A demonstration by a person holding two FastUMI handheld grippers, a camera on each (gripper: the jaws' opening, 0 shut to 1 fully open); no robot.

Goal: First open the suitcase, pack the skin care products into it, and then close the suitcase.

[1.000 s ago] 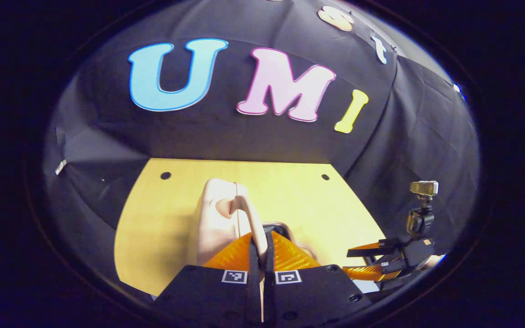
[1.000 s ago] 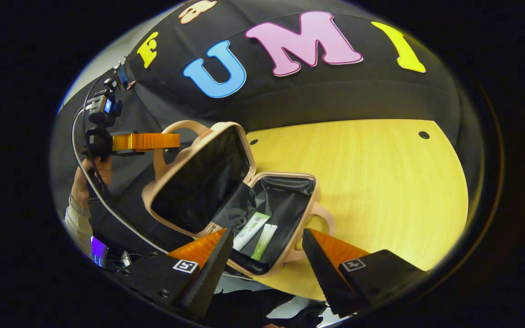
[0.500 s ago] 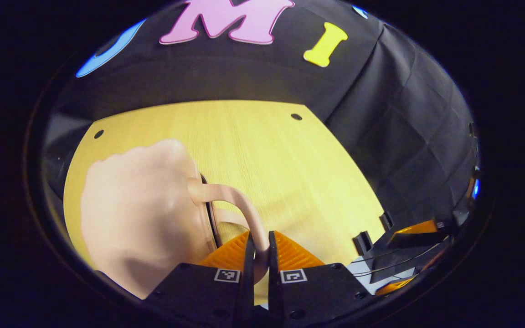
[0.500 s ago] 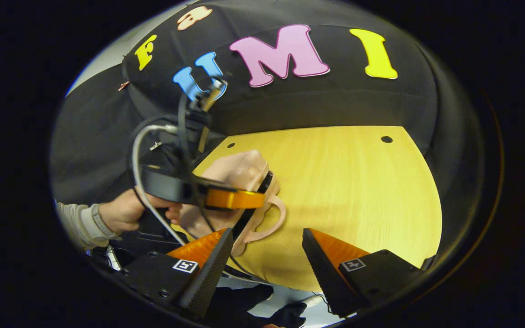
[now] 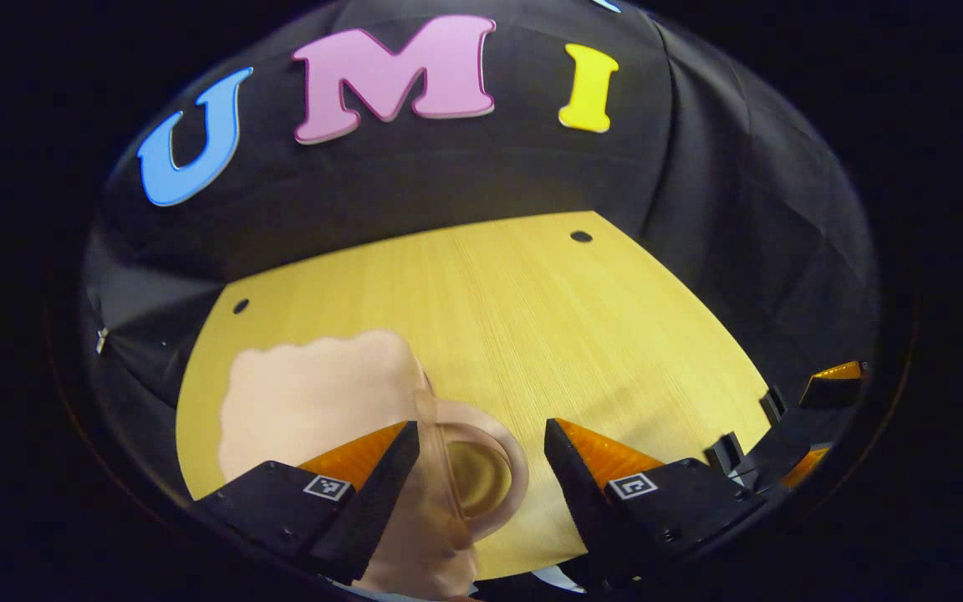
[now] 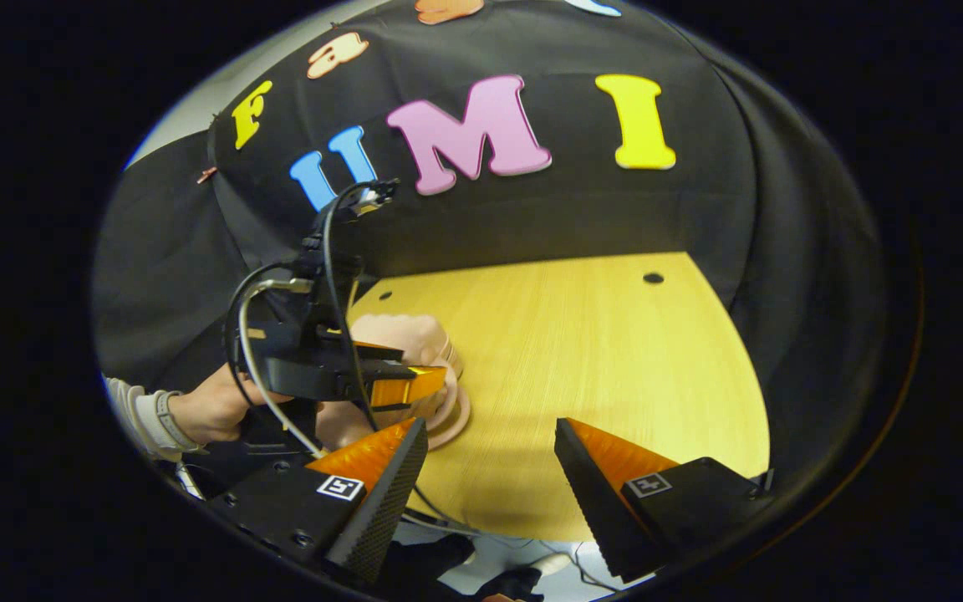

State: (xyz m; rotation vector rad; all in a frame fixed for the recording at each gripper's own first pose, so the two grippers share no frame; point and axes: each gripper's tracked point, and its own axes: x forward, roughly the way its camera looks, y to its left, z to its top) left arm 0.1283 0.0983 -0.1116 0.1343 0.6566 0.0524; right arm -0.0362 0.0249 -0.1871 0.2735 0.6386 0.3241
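The pale pink suitcase lies closed on the yellow table, its looped handle pointing toward me. My left gripper stands open just above that handle, one finger on each side, not pressing it. In the right gripper view the same case lies at the table's left, with the left gripper hovering over it, held by a hand. My right gripper is open and empty, well back from the case. The skin care products are hidden inside.
The table has small dark holes near its far corners and ends at the black cloth wall. Cables hang from the left gripper. The right gripper shows at the table's right front edge in the left gripper view.
The left gripper swung the lid down by its handle until the case closed, then opened and let the handle go. The right gripper stayed open and drew back a little.
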